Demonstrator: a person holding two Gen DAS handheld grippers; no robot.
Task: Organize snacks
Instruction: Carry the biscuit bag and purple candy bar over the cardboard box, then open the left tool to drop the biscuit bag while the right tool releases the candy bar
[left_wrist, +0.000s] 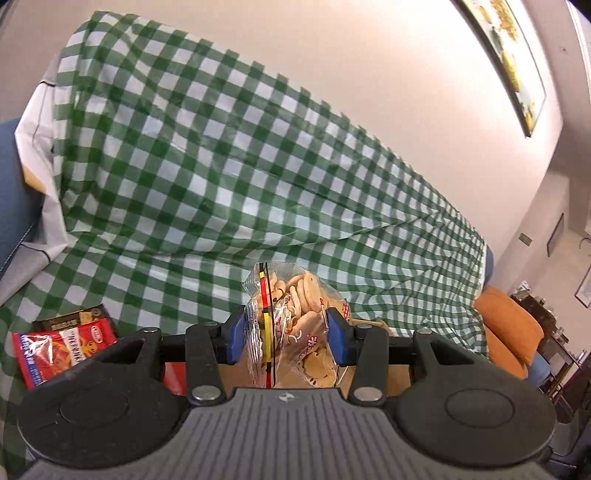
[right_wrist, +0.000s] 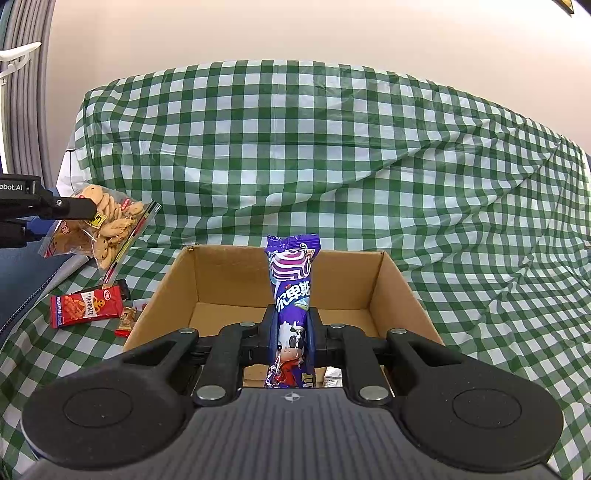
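Note:
My left gripper (left_wrist: 290, 334) is shut on a clear bag of round biscuits (left_wrist: 301, 295) and holds it in the air; the bag also shows in the right wrist view (right_wrist: 105, 229), left of and above the box. My right gripper (right_wrist: 291, 332) is shut on a purple candy packet (right_wrist: 291, 291), held upright over the open cardboard box (right_wrist: 391, 280). A red snack pack (right_wrist: 86, 306) lies on the checked cloth left of the box and shows in the left wrist view (left_wrist: 62, 350) too.
A green-and-white checked cloth (right_wrist: 332, 166) covers the sofa seat and back. A small brown-and-red wrapper (right_wrist: 127, 319) lies by the box's left wall. A white wrapper (right_wrist: 332, 378) lies inside the box. An orange cushion (left_wrist: 509, 332) sits far right.

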